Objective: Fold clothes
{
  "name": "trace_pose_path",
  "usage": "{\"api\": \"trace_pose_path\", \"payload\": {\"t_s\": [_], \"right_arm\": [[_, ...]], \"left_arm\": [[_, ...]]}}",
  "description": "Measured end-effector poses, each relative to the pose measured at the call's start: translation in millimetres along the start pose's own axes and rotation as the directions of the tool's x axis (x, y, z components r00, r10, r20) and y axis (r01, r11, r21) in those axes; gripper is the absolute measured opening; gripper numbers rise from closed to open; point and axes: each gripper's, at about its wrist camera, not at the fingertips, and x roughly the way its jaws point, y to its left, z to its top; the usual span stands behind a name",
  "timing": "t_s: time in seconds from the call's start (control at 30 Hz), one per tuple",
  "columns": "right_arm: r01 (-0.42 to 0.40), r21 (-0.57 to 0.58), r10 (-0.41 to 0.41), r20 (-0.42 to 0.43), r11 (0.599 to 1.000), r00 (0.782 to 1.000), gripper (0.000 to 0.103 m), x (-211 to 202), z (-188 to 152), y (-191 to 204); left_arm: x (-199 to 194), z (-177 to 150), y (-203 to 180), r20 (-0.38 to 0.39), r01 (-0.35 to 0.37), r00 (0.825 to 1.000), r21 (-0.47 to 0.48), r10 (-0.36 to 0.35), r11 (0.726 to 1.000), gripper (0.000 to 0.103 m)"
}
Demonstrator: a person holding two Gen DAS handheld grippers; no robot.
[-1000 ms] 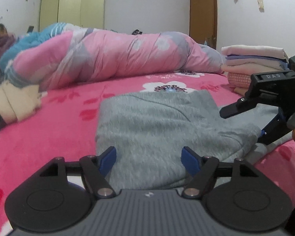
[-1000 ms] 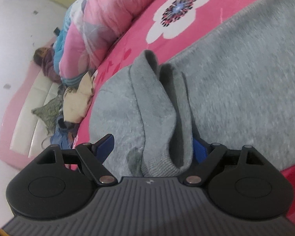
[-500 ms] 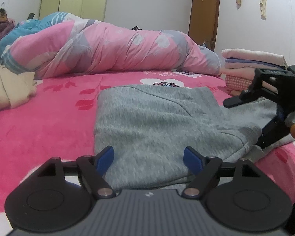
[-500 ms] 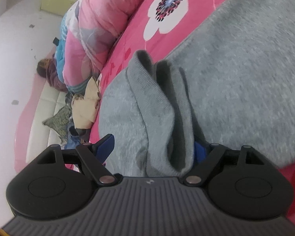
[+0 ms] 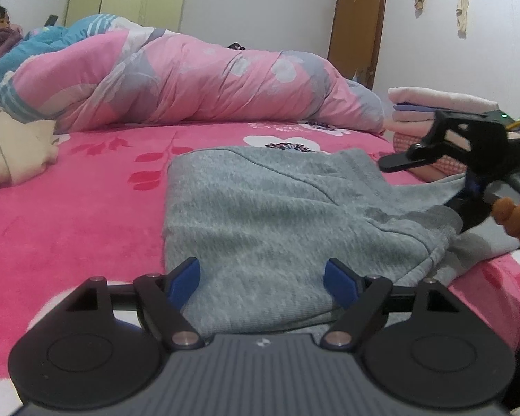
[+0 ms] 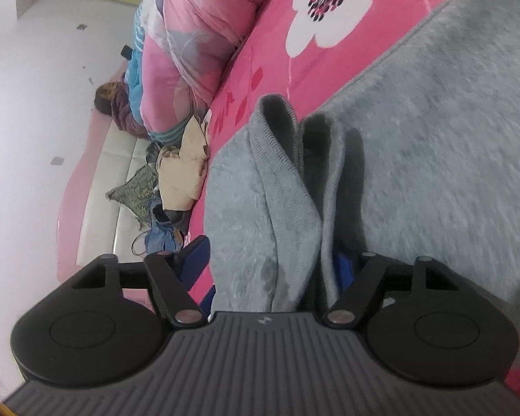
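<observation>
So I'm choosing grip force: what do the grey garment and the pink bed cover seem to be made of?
The grey garment looks like soft, matte knit fleece: fuzzy nap, ribbed edge, limp folds bunched between the right gripper's spread fingers. The pink bed cover looks like plush, short-pile fabric with a slight sheen and printed flowers. Exact fibres can't be told.

Left gripper (image 5: pixel 262 281) is dropping lower and easing toward 12 o'clock over the grey garment (image 5: pixel 280 215), jaws spread as before. Right gripper (image 6: pixel 272 263) is tilting further; its gathered fold (image 6: pixel 287 180) is sliding toward 3 o'clock in the right-wrist view.
</observation>
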Motion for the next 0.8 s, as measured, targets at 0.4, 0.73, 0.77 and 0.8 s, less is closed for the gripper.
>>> {"api": "trace_pose_path", "payload": {"t_s": [0.4, 0.73, 0.77, 0.8], "right_arm": [[0.035, -0.099, -0.045, -0.102, 0.994, 0.994, 0.067, 45.4, 15.0, 15.7], [-0.006, -0.11, 0.006, 0.007, 0.994, 1.0, 0.019, 35.4, 11.7, 28.5], [-0.019, -0.104, 0.022, 0.025, 0.994, 0.999, 0.019, 29.8, 12.1, 29.8], [-0.029, -0.101, 0.033, 0.041, 0.994, 0.999, 0.019, 25.4, 12.7, 31.6]], "left_arm": [[-0.3, -3.4, 11.1, 0.018, 0.04, 0.999, -0.03, -0.04, 0.999, 0.082], [-29.7, -0.7, 14.2, 0.055, 0.06, 0.997, 0.045, -0.063, 0.997, 0.089], [-30.9, -1.1, 11.9, 0.05, 0.06, 0.997, 0.06, -0.063, 0.996, 0.089], [-30.8, -1.9, 8.6, 0.041, 0.056, 0.997, 0.075, -0.059, 0.996, 0.089]]}}
